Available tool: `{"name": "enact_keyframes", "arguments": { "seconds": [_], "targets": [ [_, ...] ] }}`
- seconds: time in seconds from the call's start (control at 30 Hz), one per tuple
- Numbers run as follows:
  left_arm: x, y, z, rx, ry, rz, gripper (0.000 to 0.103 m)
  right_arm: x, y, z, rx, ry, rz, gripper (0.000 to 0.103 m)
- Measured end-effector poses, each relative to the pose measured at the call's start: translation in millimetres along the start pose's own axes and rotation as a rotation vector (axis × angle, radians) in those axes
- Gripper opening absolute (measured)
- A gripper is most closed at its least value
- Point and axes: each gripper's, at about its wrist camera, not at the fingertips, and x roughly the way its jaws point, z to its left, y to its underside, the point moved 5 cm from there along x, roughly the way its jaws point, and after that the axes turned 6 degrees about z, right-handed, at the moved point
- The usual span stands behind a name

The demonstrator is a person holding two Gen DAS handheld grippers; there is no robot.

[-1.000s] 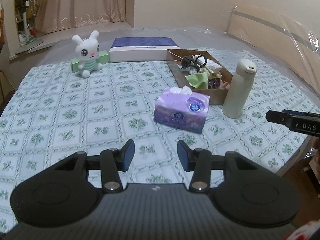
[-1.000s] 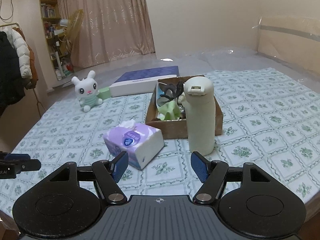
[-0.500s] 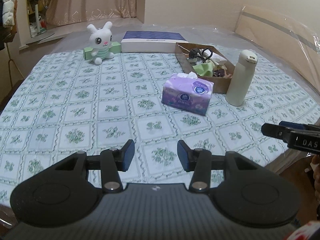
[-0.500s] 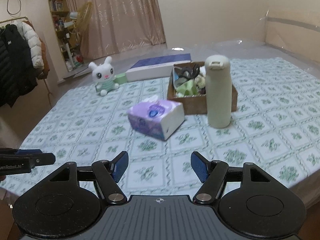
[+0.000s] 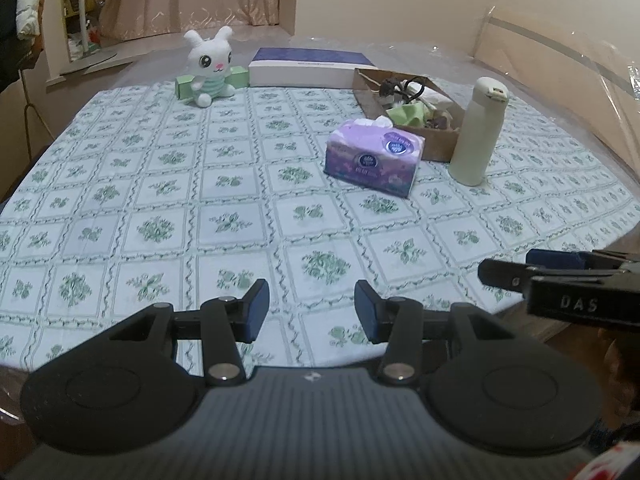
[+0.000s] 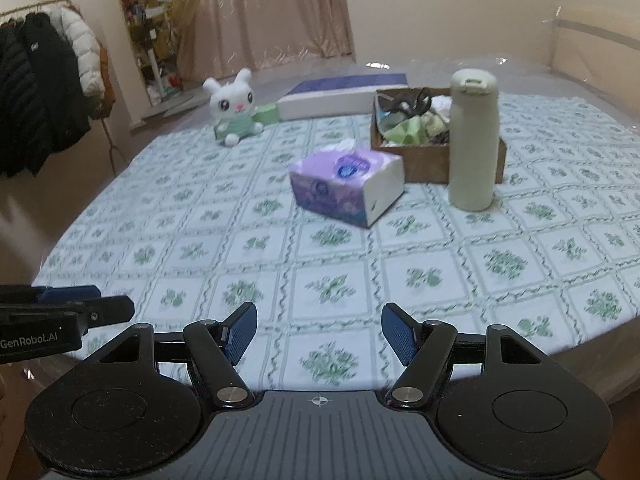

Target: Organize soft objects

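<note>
My left gripper (image 5: 308,311) hangs over the near edge of the table (image 5: 120,184) with its blue-padded jaws apart and nothing between them, touching nothing. My right gripper (image 6: 318,333) is the same, jaws set a little wider, empty, angled down at the cloth; from the left camera its black fingers poke in low on the right side. The tablecloth is a pale checked print with green flower sprigs, smooth and flat. Out in the middle sits the soft purple tissue pack (image 5: 374,156), a squashy plastic-wrapped block with white tissue puffing from the top. Just behind it is an open brown cardboard box (image 5: 434,148) holding crumpled cloth and dark cords, and just beside that a tall cream flask (image 5: 478,132) stands upright, smooth and cylindrical. At the far side the white plush rabbit (image 5: 208,66) sits upright against a small green box (image 5: 188,86), next to a flat white box with a blue lid (image 5: 308,66). Both grippers are well apart from all of them.
</note>
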Motion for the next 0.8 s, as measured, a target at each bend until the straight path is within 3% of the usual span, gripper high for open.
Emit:
{"name": "enact_keyframes", "arguments": {
  "seconds": [0.37,0.8],
  "targets": [
    [2,19,8,-0.01,-0.046,0.028,0.044,14,16,21,-0.043,-0.034,0.052,0.069],
    [9,19,11,-0.019,-0.055,0.039,0.044,23,16,23,-0.051,-0.035,0.068,0.069]
  ]
}}
